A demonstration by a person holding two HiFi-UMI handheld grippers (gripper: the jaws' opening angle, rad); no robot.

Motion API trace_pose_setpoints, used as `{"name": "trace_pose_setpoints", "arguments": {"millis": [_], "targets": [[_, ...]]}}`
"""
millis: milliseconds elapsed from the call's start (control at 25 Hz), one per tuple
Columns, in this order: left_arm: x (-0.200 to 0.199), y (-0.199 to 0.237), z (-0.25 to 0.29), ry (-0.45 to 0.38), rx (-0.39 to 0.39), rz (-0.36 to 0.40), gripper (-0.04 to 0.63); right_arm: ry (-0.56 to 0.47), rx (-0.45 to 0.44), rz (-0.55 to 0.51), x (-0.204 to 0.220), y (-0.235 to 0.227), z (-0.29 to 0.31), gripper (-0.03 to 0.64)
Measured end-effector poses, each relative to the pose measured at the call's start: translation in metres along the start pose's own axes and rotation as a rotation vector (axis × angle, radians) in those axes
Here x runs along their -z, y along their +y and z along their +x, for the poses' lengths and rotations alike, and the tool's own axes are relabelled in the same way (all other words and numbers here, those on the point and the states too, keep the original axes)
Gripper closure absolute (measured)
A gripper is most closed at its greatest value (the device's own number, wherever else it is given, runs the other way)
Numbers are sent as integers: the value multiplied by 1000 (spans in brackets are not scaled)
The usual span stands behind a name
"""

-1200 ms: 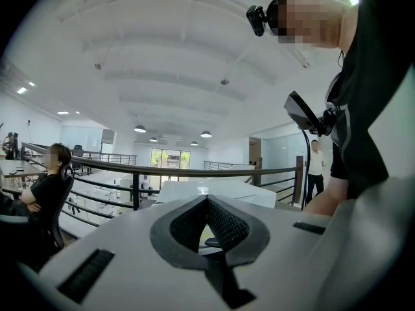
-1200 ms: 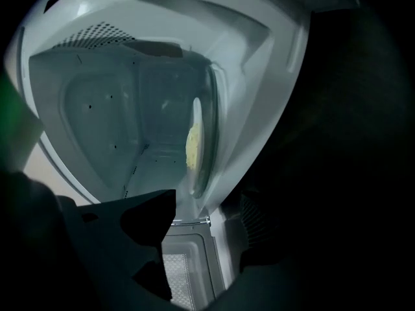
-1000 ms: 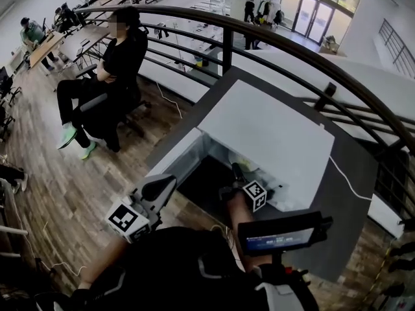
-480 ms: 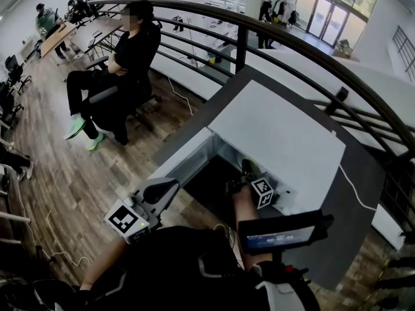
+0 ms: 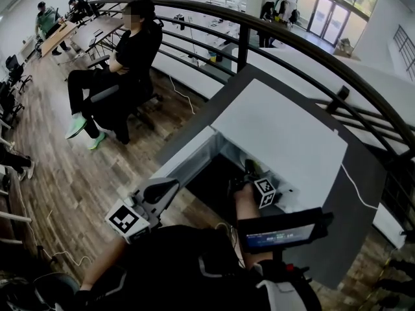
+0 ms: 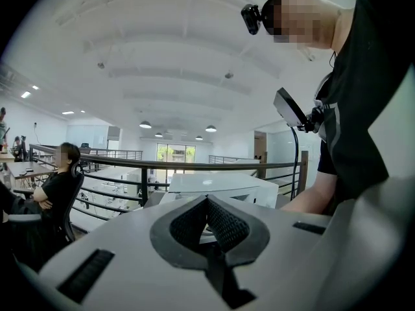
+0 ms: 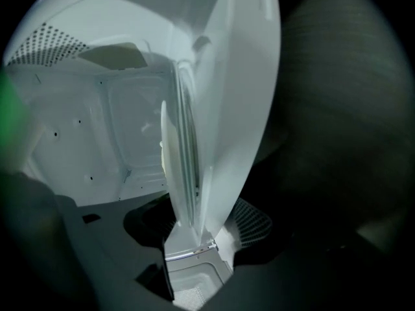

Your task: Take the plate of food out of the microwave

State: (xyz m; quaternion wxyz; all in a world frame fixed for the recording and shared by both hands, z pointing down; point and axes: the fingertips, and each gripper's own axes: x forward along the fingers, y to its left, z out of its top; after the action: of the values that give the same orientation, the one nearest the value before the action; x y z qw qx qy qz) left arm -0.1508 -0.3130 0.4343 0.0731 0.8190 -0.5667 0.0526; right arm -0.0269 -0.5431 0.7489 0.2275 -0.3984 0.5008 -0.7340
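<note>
White microwave [image 5: 279, 135]: right gripper [image 5: 249, 168] inside, jaws just closing, not yet clamped, white plate [image 7: 170, 173] rim between them. Left gripper [image 6: 207, 203]: jaws clenched, empty.

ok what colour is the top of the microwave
White. The boxy microwave shows its flat top best in the head view.

The head view looks steeply down on the microwave [image 5: 279, 135]. The right gripper view peers close inside it, and the left gripper view faces it from nearby.
</note>
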Motion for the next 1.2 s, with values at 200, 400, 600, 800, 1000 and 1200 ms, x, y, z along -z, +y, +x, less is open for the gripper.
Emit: {"name": "trace_pose_setpoints", "arguments": {"millis": [200, 400, 600, 800, 1000, 1200], "targets": [[1, -1, -3, 1, 21, 8, 591, -1, -23, 33, 0, -3, -6, 373], [3, 0, 0, -2, 37, 2, 591, -6, -31, 47, 2, -4, -11, 413], [8, -10, -2, 10, 69, 16, 591, 15, -65, 33, 3, -3, -25, 444], [6, -14, -7, 4, 88, 21, 591, 17, -116, 24, 8, 6, -34, 536], [12, -14, -3, 7, 79, 6, 591, 47, -132, -12, 6, 5, -33, 592], [12, -16, -9, -23, 95, 5, 591, 62, -122, -88, 13, 0, -42, 597]]}}
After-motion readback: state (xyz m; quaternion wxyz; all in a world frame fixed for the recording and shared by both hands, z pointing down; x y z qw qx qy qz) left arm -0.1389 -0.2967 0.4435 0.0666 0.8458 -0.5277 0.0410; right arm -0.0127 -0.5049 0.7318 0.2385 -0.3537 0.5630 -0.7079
